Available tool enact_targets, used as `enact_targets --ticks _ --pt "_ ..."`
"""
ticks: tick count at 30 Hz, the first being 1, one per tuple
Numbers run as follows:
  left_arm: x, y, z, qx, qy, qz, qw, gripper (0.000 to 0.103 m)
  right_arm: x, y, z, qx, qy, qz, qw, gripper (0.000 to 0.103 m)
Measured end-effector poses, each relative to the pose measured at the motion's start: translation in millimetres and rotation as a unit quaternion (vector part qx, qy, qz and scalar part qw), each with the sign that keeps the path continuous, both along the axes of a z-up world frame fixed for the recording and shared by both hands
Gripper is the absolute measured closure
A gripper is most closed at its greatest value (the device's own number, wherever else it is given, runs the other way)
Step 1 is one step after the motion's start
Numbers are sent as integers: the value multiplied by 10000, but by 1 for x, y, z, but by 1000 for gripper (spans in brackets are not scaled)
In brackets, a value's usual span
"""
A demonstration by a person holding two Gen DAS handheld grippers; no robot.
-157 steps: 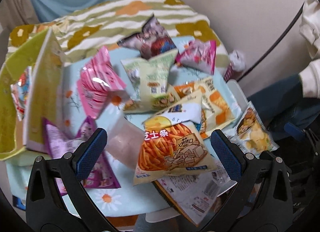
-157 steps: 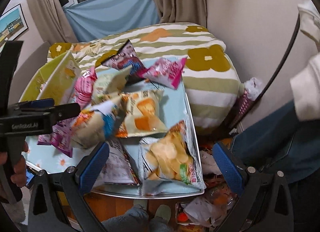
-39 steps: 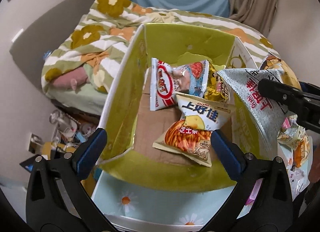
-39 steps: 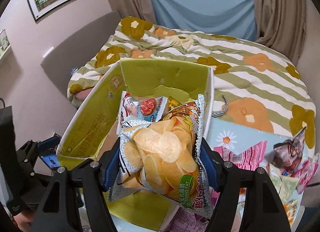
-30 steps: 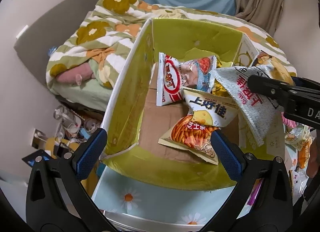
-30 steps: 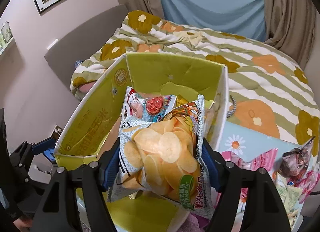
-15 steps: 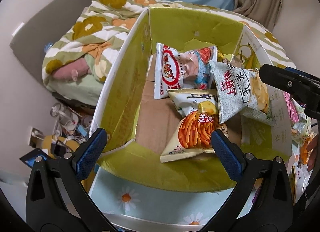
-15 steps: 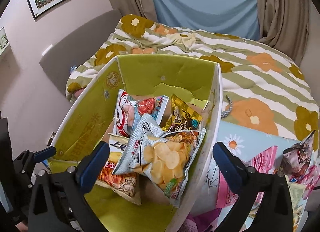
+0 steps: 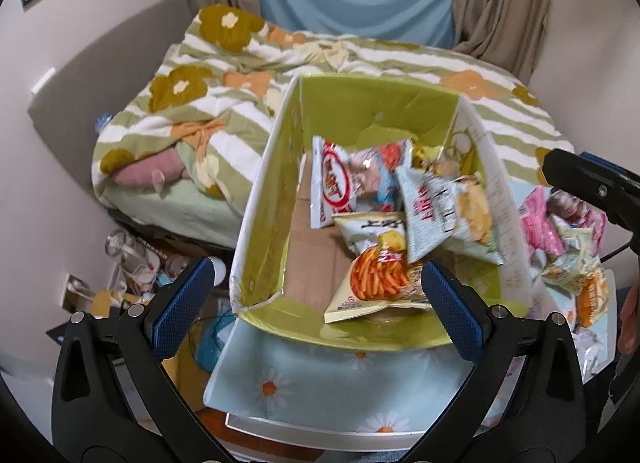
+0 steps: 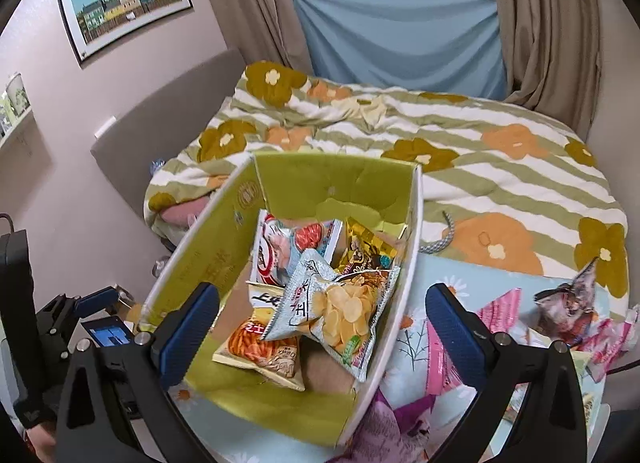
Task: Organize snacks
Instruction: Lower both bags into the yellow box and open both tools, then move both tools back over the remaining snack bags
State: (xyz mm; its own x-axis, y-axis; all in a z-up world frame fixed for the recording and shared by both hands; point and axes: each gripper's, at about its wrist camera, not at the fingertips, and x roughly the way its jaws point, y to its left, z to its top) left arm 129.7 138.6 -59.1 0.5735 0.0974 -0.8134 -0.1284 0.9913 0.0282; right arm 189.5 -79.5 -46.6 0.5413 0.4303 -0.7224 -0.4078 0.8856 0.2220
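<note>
A yellow-green cardboard box point(image 9: 264, 223) point(image 10: 212, 263) stands open on the daisy-print table. Inside, a silver potato chip bag point(image 9: 444, 207) point(image 10: 344, 311) leans on the right wall, over an orange fries bag point(image 9: 380, 283) point(image 10: 256, 343). Behind them lie a red-and-white shrimp chip bag point(image 9: 340, 183) point(image 10: 280, 247) and a gold bag point(image 10: 364, 251). My right gripper point(image 10: 320, 315) hangs open and empty above the box. My left gripper point(image 9: 316, 291) is open and empty over the box's near end.
Loose snacks lie on the table right of the box: pink bags point(image 10: 496, 315) point(image 9: 540, 223) and a dark bag point(image 10: 572, 307). A bed with a striped floral duvet point(image 10: 440, 143) lies behind. Floor clutter point(image 9: 132, 263) sits left of the table.
My right gripper opened and the chip bag dropped into the box against its right wall. Both grippers have since lifted and drawn back from the box.
</note>
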Motion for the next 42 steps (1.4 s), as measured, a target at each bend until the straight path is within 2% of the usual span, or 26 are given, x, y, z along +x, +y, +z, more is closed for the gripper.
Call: enact_targets --ticks 5,10,16,22,28,34,42 --pt "-10 -12 20 -99 -219 -307 9992 0 -24 -20 24 74 -85 -129 9999 0" --pt "-20 -36 29 -263 -329 -757 9962 0 -55 -53 40 1 -251 -515 9984 0" --pt "-30 -69 27 -340 -370 -1029 9934 0 -89 -105 46 64 -324 -980 9946 0" --pt "-41 -106 19 -387 -357 -1028 9933 0 -110 -157 45 -35 -461 -1288 9906 0" --pt "-48 -148 -2 -552 -139 -884 9945 0 -119 -206 22 49 -52 -1379 9904 0" --pt "-50 -184 -40 -415 147 -741 9963 0 -126 -246 -15 12 411 -1384 9895 0" --pt "-42 -207 -90 -91 231 -577 9980 0 -135 -283 -80 219 1180 -1312 9841 0"
